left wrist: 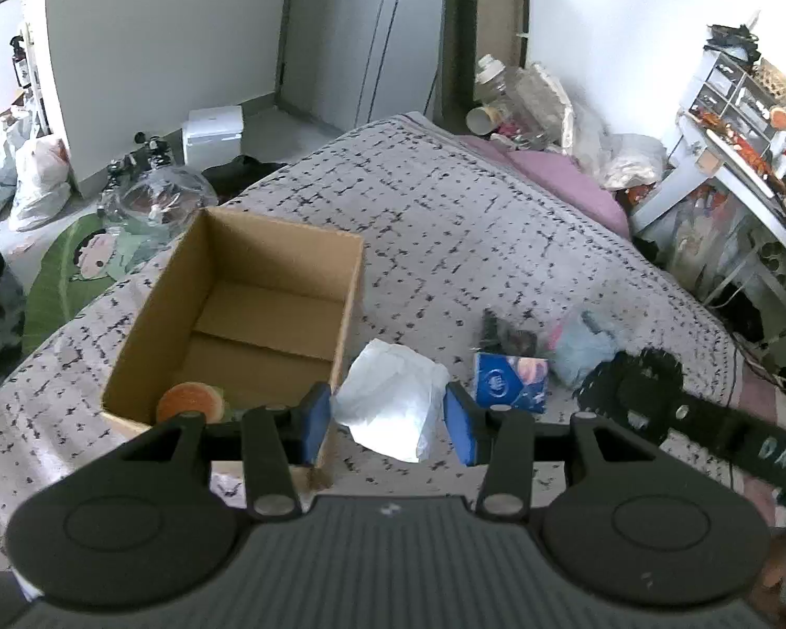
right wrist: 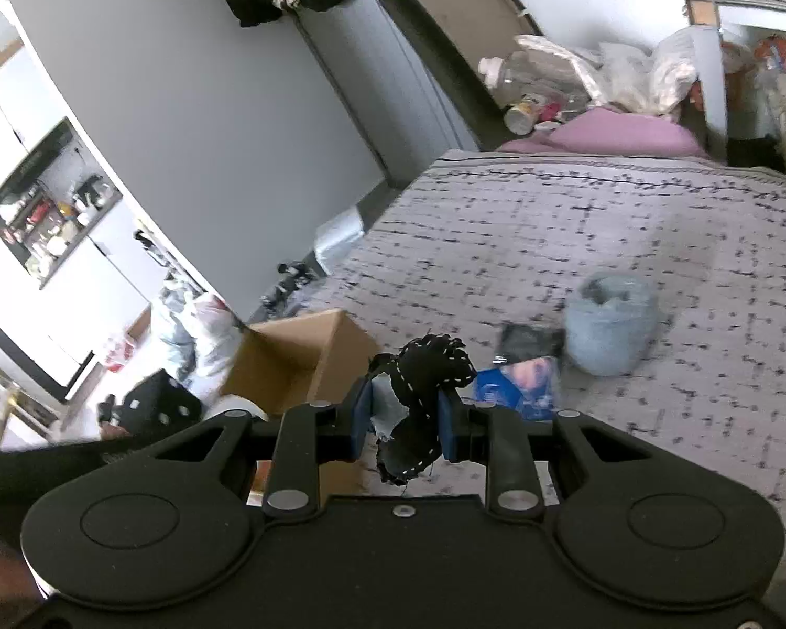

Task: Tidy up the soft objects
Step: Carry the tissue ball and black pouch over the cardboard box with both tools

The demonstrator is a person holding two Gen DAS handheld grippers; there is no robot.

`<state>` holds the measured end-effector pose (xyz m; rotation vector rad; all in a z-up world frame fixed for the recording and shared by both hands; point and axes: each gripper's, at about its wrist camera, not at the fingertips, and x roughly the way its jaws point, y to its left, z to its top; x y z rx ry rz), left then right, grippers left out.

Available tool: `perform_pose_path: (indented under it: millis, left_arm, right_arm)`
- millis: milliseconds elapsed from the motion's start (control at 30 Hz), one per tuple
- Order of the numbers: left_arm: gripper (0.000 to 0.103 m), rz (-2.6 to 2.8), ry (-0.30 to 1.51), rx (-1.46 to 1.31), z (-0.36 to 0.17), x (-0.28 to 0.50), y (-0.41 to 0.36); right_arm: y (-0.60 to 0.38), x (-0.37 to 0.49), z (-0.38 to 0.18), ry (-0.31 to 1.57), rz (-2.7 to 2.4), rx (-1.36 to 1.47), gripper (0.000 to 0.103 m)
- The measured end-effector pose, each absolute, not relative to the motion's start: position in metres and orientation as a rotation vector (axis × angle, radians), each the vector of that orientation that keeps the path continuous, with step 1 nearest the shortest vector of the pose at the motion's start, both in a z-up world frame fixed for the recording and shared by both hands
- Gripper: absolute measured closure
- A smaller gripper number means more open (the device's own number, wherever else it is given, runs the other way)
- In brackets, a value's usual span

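Two tools working over the bed, one loaded, one spread wide.

The right tool [right wrist: 402, 419] is clenching a black stitched fabric piece [right wrist: 424, 398], which is sagging and could be slipping out before reaching the cardboard box [left wrist: 246, 309]. The left tool [left wrist: 388, 422] is hanging released around a white soft bundle [left wrist: 393, 401] lying on the bed [left wrist: 471, 220] just beside the box; closing off-centre risks pinching only a loose fold.

White letters "DAS" show on the right tool's [left wrist: 781, 453] black body.
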<state>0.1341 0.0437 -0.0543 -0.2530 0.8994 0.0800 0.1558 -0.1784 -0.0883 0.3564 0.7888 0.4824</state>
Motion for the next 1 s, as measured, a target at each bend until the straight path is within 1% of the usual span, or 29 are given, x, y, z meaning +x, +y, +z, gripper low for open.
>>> perform_pose_path:
  millis: [267,433,1000]
  left_arm:
    - [0.057,0.094,0.884,-0.28,-0.052,0.135,0.068]
    - [0.057,0.104,0.867,-0.305,-0.053,0.137,0.086]
    - [0.057,0.153,0.865,-0.397,-0.076,0.147,0.141]
  right_arm:
    - [-0.147,0.157,-0.067,0.761,0.536,0.333,0.077]
    - [-0.128,0.162,-0.063,0.752,0.548,0.309,0.077]
    - [-0.077,0.175,-0.083,0.794,0.582,0.289,0.077]
